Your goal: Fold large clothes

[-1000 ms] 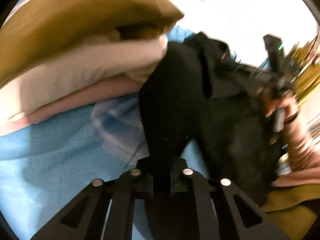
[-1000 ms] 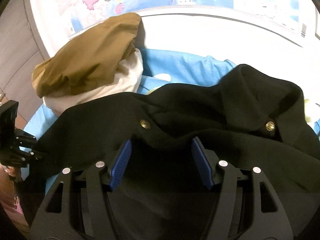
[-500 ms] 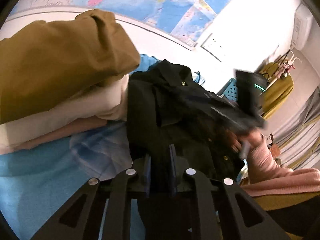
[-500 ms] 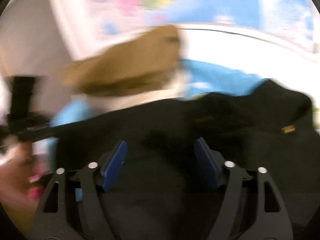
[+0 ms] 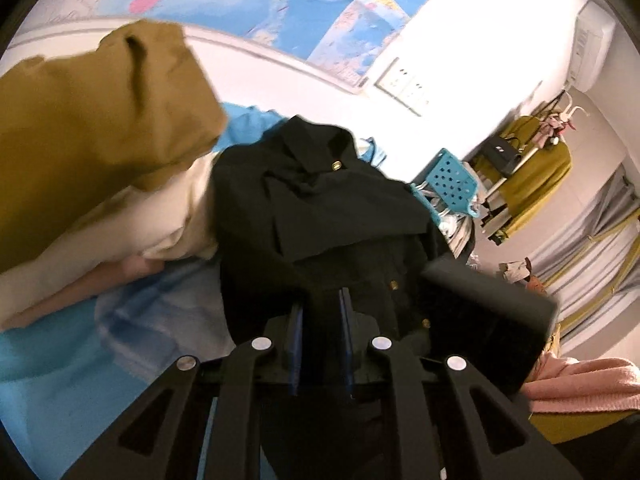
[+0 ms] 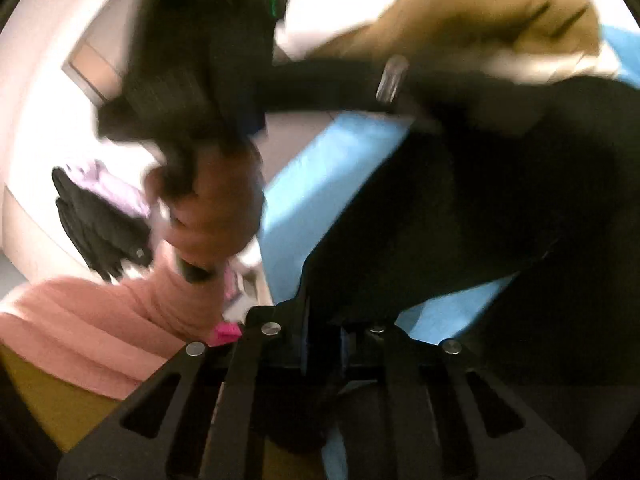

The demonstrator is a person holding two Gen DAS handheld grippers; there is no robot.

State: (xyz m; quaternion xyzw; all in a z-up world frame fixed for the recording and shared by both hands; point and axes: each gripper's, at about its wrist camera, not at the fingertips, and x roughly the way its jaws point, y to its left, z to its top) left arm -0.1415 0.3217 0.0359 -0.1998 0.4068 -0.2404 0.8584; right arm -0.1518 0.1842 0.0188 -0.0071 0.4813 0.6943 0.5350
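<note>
Black cloth fills both our grips: the black coat (image 5: 320,208) lies on the blue bed sheet (image 5: 48,364) beside a stack of folded clothes (image 5: 100,152). Our left claw (image 5: 320,320) pinches its fabric between narrow jaws. Our right claw (image 6: 324,344) has just been closing and now clamps a coat edge (image 6: 460,208), blurred.

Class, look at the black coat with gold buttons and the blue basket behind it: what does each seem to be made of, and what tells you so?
Black coat: probably thick woven, wool-like cloth; matt, soft heavy folds, shiny buttons that look like metal. Blue basket: likely moulded plastic; rigid, smooth wall with even rows of punched holes.
</note>
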